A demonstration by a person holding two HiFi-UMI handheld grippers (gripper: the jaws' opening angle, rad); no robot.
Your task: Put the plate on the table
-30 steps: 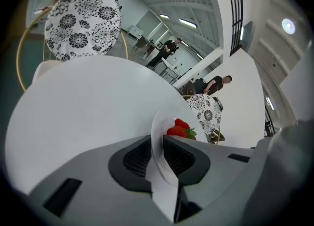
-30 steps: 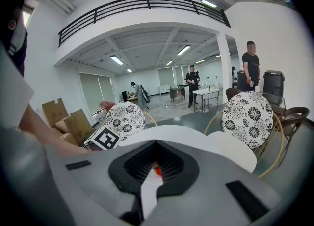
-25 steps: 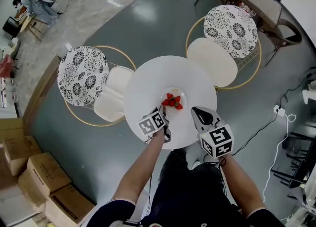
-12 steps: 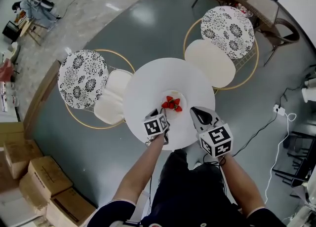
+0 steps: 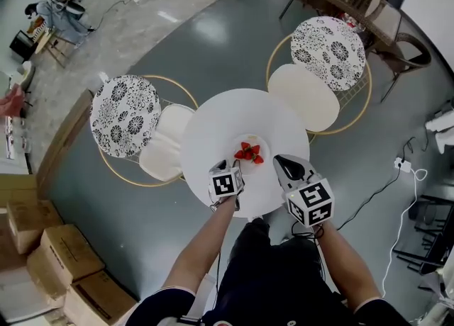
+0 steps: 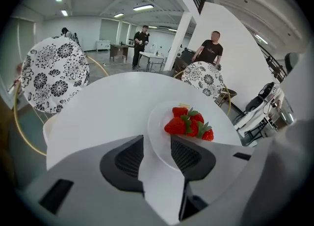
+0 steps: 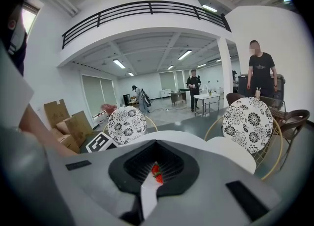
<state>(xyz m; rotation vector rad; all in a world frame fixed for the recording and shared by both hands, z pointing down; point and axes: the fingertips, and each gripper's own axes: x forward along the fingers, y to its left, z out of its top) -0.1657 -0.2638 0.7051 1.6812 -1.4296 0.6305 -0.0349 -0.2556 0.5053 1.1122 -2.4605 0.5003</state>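
Only the head view takes in the whole round white table (image 5: 213, 122), with a floral-backed chair (image 5: 122, 115) at its left, another (image 5: 330, 41) at its far right, and cardboard boxes (image 5: 42, 239) on the floor. It also shows both forearms reaching forward from the bottom edge, the left angled steeply down at the table's near edge and the right held flatter. The left gripper (image 5: 233, 167) is just short of the plate (image 5: 261, 142), and the right gripper (image 5: 280, 161) is just beside it on the right. The left gripper view alone shows its fingers (image 6: 130, 158) spread. They have just been opening, and the near rim of the clear plate (image 6: 159, 131), which lies flat on the table, sits in the gap without being pinched. The right gripper view shows its fingers (image 7: 171, 171) pressed nearly together on nothing. A thin slit between them frames the strawberries (image 7: 156, 171), which the left gripper view shows heaped on the plate (image 6: 189, 124).
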